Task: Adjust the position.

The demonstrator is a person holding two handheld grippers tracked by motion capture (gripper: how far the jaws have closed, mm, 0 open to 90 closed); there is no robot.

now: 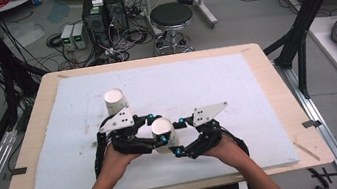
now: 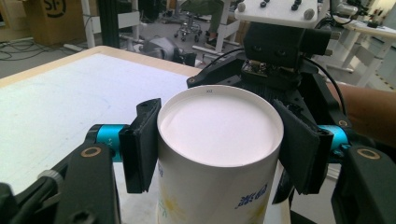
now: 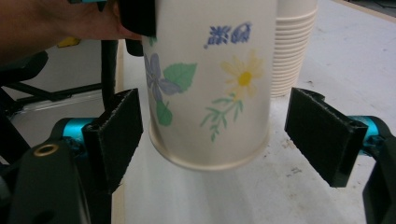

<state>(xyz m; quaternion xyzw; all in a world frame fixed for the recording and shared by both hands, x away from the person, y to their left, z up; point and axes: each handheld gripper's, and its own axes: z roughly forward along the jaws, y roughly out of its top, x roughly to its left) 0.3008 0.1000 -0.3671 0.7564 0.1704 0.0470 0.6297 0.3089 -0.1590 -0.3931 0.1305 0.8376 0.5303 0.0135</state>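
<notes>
White padding covers the wooden table, with a stool and computer boxes on the floor beyond. At the left stands a stack of upside-down paper cups. Just right of it, the left gripper has its jaws closed on the upper part of a single flowered paper cup, held bottom-up and lifted off the padding. The right gripper waits with jaws wide apart on either side of the cup's rim, touching nothing. It looks like a handover: next the right jaws should close gently, without crushing the wall, before the left lets go.
</notes>
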